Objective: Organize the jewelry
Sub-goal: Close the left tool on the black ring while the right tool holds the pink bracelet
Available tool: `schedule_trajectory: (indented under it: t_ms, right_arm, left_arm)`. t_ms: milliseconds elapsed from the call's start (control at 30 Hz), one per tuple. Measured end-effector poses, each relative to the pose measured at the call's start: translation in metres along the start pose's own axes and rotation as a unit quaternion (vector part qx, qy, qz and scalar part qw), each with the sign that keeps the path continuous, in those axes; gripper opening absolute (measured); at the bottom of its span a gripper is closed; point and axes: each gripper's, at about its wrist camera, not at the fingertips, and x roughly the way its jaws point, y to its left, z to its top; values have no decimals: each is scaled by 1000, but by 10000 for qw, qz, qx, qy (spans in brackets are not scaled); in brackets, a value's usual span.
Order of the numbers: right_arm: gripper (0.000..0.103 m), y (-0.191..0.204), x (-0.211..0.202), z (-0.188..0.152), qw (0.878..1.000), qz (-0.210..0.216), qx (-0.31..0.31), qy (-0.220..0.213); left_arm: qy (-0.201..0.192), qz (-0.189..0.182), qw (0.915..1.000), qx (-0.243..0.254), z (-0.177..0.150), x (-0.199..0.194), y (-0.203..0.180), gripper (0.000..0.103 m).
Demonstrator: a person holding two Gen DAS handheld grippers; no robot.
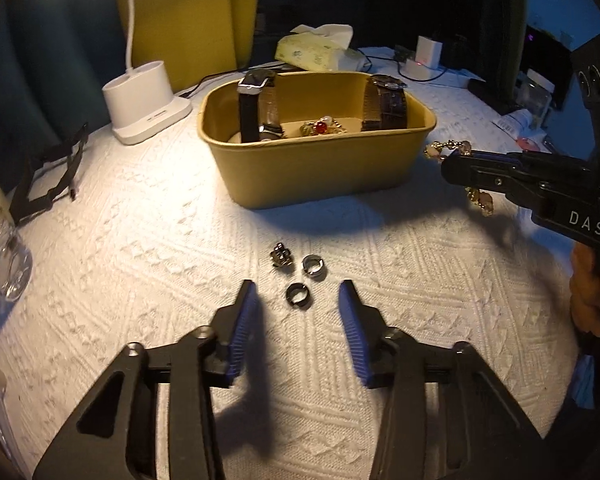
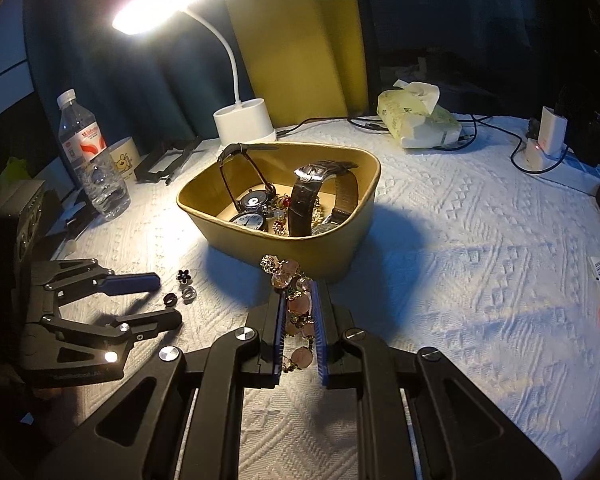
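- My left gripper point(image 1: 298, 294) hangs low over the white textured cloth point(image 1: 140, 240) near the desk's front edge, jaws part-way apart and gripping nothing; the dark ring point(image 1: 299, 295) lies just between the fingertips, so if I close off-centre I may flick it across the cloth rather than catch it.
- Just beyond it sit the silver ring point(image 1: 314, 267) and a small dark flower-shaped piece point(image 1: 281, 257), close together; I judge a careless finger could sweep all three at once, and tiny things vanish easily in that weave.
- My right gripper point(image 2: 298, 300) is clamped narrow on the pink bead bracelet point(image 2: 296, 296), held above the cloth just short of the box's near wall; loops dangle free at both ends of the pads, so a swing might snag the rim or let the strand slide out.
- The yellow box point(image 1: 312, 178), mid-desk, already holds watches point(image 2: 320, 196) propped on its walls; dropping the bracelet in hard could topple one.
- Further back toward the far edge, the water bottle point(image 2: 94, 160) and lamp point(image 2: 244, 120) stand; a wide left-arm swing could reach the bottle, I think.
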Motion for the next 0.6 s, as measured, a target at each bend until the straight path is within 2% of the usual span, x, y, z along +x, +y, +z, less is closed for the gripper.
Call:
schedule_trajectory:
  t_ms: [33, 100, 333, 600]
  right_arm:
    - [13, 0, -1, 0, 10000, -3, 7, -11]
    - [13, 0, -1, 0, 10000, -5, 17, -24]
    - [13, 1, -3, 1, 10000, -20, -14, -60]
    - [13, 11, -6, 12, 9997, -26, -152, -186]
  left_arm:
    - [-6, -18, 10000, 11, 0, 0, 0, 31]
    - [-22, -3, 10000, 21, 1, 1, 0, 14]
    - [-65, -63, 9999, -59, 2, 0, 2, 14]
    - [-332, -63, 9993, -146, 3, -15, 7, 14]
